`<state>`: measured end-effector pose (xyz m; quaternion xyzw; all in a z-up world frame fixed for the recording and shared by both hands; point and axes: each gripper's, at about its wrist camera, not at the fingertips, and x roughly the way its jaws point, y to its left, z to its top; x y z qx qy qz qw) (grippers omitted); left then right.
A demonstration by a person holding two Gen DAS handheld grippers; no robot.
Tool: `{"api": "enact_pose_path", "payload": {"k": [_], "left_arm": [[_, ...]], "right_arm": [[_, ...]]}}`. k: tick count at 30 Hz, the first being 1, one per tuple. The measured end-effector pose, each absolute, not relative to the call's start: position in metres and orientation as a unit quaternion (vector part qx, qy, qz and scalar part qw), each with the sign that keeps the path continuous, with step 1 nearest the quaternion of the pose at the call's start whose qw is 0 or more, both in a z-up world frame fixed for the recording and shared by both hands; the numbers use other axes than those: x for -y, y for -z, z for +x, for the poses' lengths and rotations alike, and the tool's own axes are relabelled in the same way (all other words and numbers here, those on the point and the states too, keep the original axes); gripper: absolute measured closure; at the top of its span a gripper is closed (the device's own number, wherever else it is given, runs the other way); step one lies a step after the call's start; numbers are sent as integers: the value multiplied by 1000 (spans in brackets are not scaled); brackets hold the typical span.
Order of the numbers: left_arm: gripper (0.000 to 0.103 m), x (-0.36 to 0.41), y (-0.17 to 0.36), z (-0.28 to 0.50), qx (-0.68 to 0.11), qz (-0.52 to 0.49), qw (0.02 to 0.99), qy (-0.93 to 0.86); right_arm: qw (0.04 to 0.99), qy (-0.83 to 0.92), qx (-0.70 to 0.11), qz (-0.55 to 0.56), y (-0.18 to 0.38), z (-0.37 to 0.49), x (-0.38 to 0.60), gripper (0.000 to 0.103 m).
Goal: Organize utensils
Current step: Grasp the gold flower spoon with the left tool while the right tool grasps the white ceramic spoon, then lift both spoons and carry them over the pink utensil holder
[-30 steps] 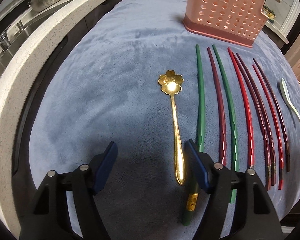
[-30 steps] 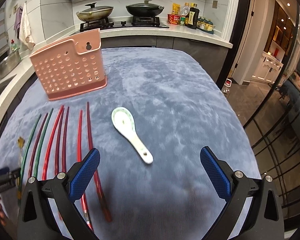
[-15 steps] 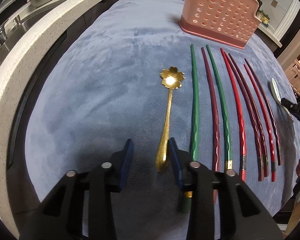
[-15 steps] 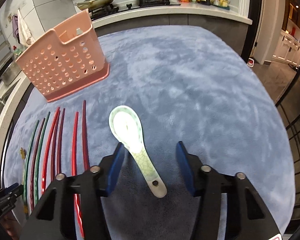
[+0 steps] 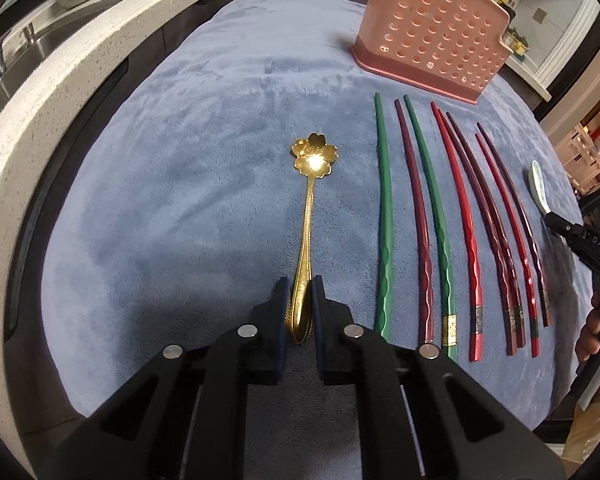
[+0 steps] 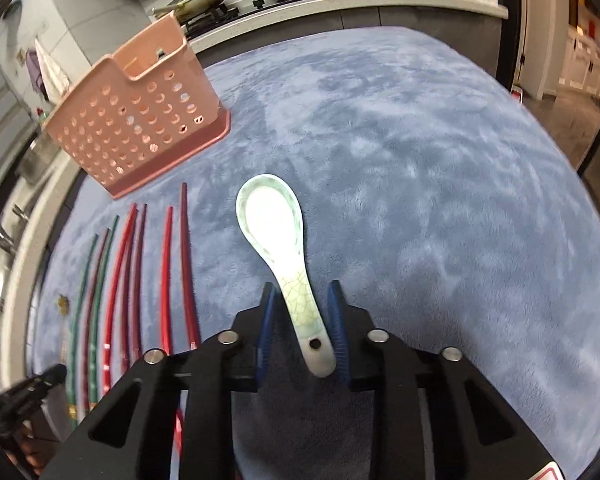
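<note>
Left hand-held gripper (image 5: 299,300) just closing, pinching gold spoon (image 5: 309,216); right hand-held gripper (image 6: 304,316) closing, loosely straddling ceramic spoon (image 6: 284,256), liable to slip.

The left gripper (image 5: 300,292), at the bottom centre of the frame, is closing its jaws onto the handle end of the gold flower spoon (image 5: 309,216), pads pressing both sides. Eight chopsticks (image 5: 420,216) are lying in a row to its right, below the pink perforated holder (image 5: 432,36) at upper right.
</note>
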<state>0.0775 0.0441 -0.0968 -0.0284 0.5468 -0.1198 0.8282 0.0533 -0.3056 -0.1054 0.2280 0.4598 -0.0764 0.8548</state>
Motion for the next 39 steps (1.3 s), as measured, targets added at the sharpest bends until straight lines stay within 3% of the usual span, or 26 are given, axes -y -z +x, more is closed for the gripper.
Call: {"api": "enact_pose_path", "payload": {"k": [5,9,15,28,29,30,39], "left_arm": [[93,-50,98,78,-548,-47,826,122],[93,-53,99,77,-548,-62,825,124],[93,-57,95,67,-550,-67,822,131],[93,-60,57,44,-512,-42,850,119],[94,-61,52,44,-507,-42,853,118],[103,-61,44,44,-499,-42,858,119],[103,-60,26,55,-477,-37,870,117]], "right_arm": [[857,70,-449,243,100,52,312,75],[851,61,-452,262,109,50,316,89],[857,61,-450,242,105,33,301,96],[869,82,-432,227,79,-13,296,96],[871,86,-430,224,75,-14,296,96],[873,90,-426,222,71,-15,296,96],[889,102,-398,203,44,-16,298,96]]}}
